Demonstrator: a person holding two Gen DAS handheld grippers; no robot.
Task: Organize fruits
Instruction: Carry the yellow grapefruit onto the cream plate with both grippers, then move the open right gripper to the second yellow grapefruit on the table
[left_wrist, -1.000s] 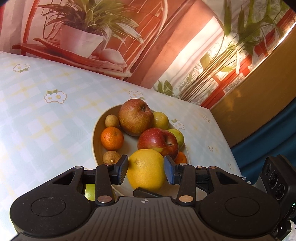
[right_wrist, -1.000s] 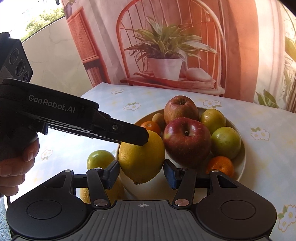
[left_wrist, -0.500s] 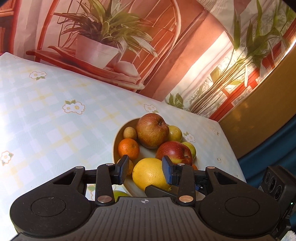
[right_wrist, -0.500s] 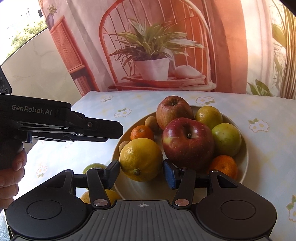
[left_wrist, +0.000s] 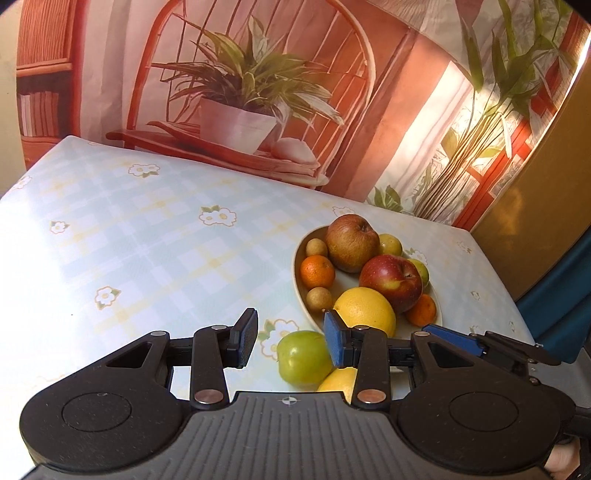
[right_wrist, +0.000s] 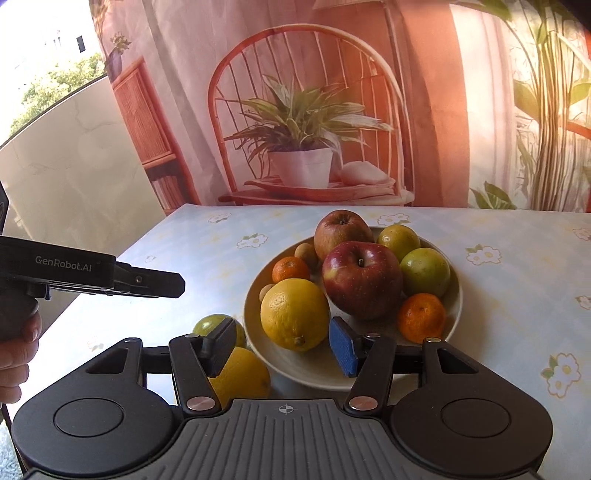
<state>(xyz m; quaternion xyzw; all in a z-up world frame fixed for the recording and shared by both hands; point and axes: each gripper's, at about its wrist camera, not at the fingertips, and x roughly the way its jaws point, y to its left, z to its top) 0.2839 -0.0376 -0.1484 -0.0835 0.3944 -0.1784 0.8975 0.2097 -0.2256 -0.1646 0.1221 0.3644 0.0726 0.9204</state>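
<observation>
The table (right_wrist: 517, 280) wears a smooth checked flower cloth before a curtain (right_wrist: 424, 110) showing a chair, and both the left gripper (left_wrist: 290, 341) and right gripper (right_wrist: 284, 349), just opening, are spread and empty near the round bowl (right_wrist: 456, 295) of shiny fruit by the table's front edge.

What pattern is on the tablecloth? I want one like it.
Pale blue and yellow checks with small white flowers on the tablecloth; the left wrist view shows it best.
</observation>
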